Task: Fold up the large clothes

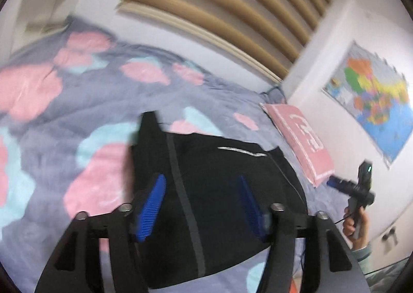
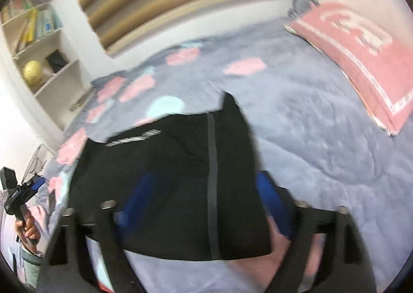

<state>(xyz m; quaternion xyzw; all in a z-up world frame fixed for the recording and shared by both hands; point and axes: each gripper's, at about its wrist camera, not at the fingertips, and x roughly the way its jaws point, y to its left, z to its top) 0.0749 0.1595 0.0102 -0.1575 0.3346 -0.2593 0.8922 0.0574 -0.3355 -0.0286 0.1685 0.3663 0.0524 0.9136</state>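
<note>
A black garment (image 1: 222,205) with a grey stripe lies folded into a compact rectangle on the bed; it also shows in the right wrist view (image 2: 175,184). My left gripper (image 1: 201,189) is open and empty, held above the garment, its blue pads spread wide. My right gripper (image 2: 206,189) is open and empty too, above the same garment. The right gripper also shows at the right edge of the left wrist view (image 1: 346,184), and the left gripper at the left edge of the right wrist view (image 2: 33,184). Both views are motion-blurred.
The grey-blue bedspread (image 2: 309,143) with pink and pale blue patches covers the bed. A pink pillow (image 2: 361,47) lies by the wall. A slatted headboard (image 1: 232,4), a wall map (image 1: 374,96) and a bookshelf (image 2: 36,42) surround the bed.
</note>
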